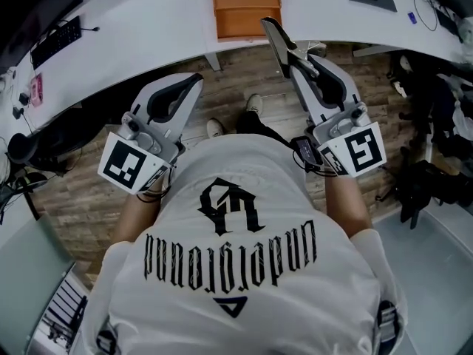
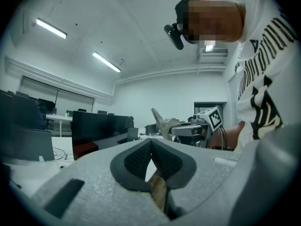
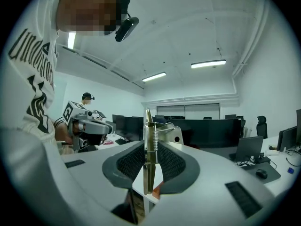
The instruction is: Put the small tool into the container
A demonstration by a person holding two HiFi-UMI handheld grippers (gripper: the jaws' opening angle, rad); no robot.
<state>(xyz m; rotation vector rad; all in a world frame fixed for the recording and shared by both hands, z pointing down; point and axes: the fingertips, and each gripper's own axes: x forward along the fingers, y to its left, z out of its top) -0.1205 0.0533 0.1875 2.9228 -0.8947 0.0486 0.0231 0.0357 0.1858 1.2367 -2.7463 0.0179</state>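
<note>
The right gripper (image 3: pixel 149 163) is clamped narrowly on the small tool (image 3: pixel 149 140), a sprung metal piece standing between its jaws, just short of the orange container (image 1: pixel 246 7) on the desk (image 1: pixel 148 28). The left gripper (image 2: pixel 151 149), farther back from the container, is closed and empty. The tool is best carried over the container, seemingly open-topped, lowered well in, then released.

Two grippers (image 1: pixel 191 81) (image 1: pixel 307 59), one small tool (image 1: pixel 279 41), one container (image 1: pixel 246 7).

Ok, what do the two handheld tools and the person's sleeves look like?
The left tool and right tool are light grey shells with dark textured jaw pads, each carrying a cube of black-and-white square markers. Black cables trail from their rear ends. The person wears a white short-sleeved T-shirt with black print.
</note>
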